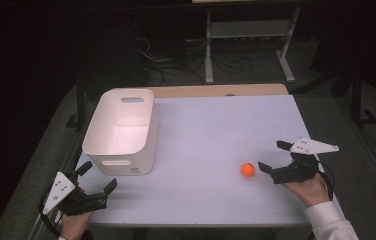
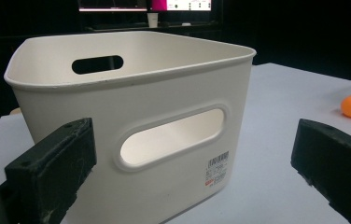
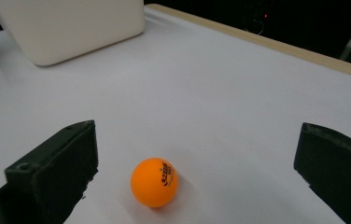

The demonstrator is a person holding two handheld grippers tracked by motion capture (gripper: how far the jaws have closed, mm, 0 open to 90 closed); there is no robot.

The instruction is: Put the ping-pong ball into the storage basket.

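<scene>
The right gripper [image 1: 272,156] is held low on the table [image 1: 211,135], its jaws spread wide and pointing at the orange ball [image 1: 247,170], which lies free just before them, right of the white bin [image 1: 121,131]. The ball's small black print faces the right gripper's camera but is too blurred to read. The left gripper [image 1: 98,175] rests released near the bin's labelled front wall.
</scene>
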